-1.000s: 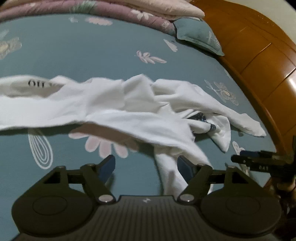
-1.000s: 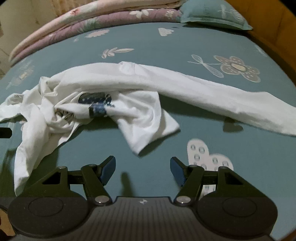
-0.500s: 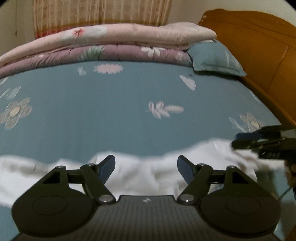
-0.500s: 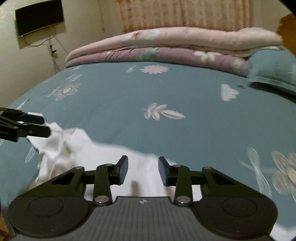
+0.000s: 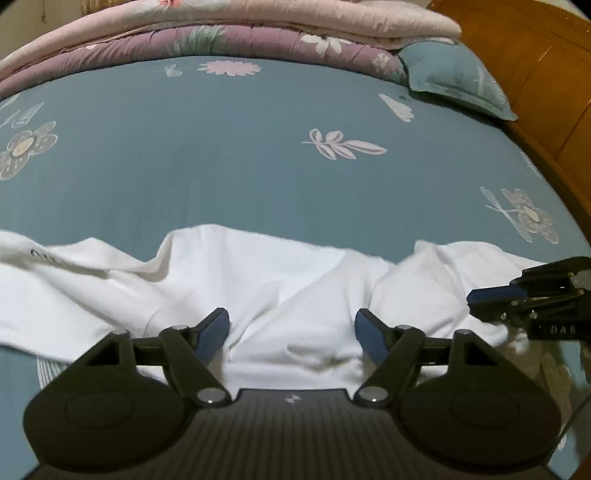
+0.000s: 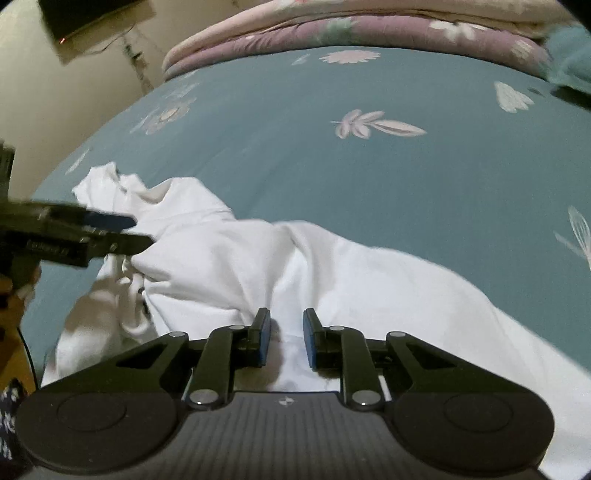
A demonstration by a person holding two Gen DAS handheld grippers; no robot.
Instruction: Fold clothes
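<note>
**White garment sprawled on the bed, both grippers low over it**

The white garment point(image 5: 280, 291) lies crumpled in a long band across the near part of the teal bedsheet point(image 5: 240, 162), which is printed with pale flowers and leaves. Beyond it the sheet runs bare to a stack of folded quilts point(image 5: 258, 29), pink over purple, with a teal pillow point(image 5: 454, 77) at their right end against the wooden headboard point(image 5: 546, 85). Nothing lies on top of the cloth; only its own folds and ridges rise between the two tools.

The left gripper point(image 5: 291, 330) hangs over the middle of the garment with its jaws spread wide, white cloth beneath the gap and neither blue pad pressing on it. The right gripper point(image 6: 286, 339) stands narrow and its jaws are closing, with a fold of the garment showing in the slim gap between the pads; the pads do not yet seem to pinch it.

The left view alone shows the headboard and some small dark lettering at the garment's left end. The right view alone shows the pale wall point(image 6: 33, 107) with a dark screen point(image 6: 88, 18) mounted high on it, and a bunched, twisted end of the garment at its left side. Each view catches the other gripper from the side at its edge.
</note>
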